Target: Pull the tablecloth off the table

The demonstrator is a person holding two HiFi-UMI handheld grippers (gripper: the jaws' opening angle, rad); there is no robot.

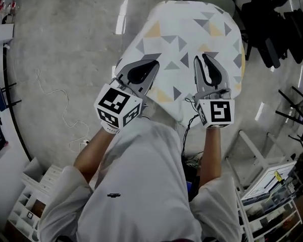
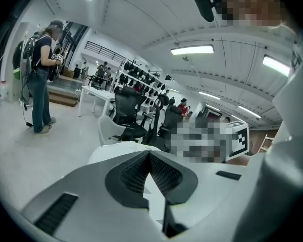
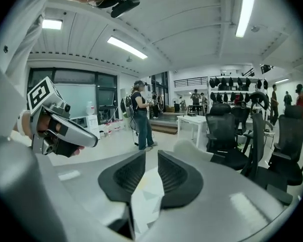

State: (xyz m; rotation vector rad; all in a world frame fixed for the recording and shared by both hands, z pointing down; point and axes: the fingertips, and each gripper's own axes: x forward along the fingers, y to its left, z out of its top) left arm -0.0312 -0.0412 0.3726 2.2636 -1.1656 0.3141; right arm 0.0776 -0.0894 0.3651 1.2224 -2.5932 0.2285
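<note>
A white tablecloth (image 1: 192,34) printed with grey and yellow triangles covers a small rounded table in the head view. Both grippers hover over its near edge, pointing away from me. My left gripper (image 1: 155,63) is shut, its tips touching, and I see no cloth pinched between them. In the left gripper view the left gripper (image 2: 149,153) shows the cloth (image 2: 152,190) lying below its pads. My right gripper (image 1: 202,57) stands slightly open with a narrow gap. In the right gripper view the right gripper (image 3: 151,154) has nothing between its pads, and the tablecloth (image 3: 145,198) lies beneath.
Black office chairs (image 1: 272,29) crowd the far right of the table. A white cable (image 1: 55,92) trails on the floor at left. White shelving (image 1: 35,195) stands at lower left and a rack (image 1: 272,185) at lower right. A person (image 3: 141,115) stands farther off.
</note>
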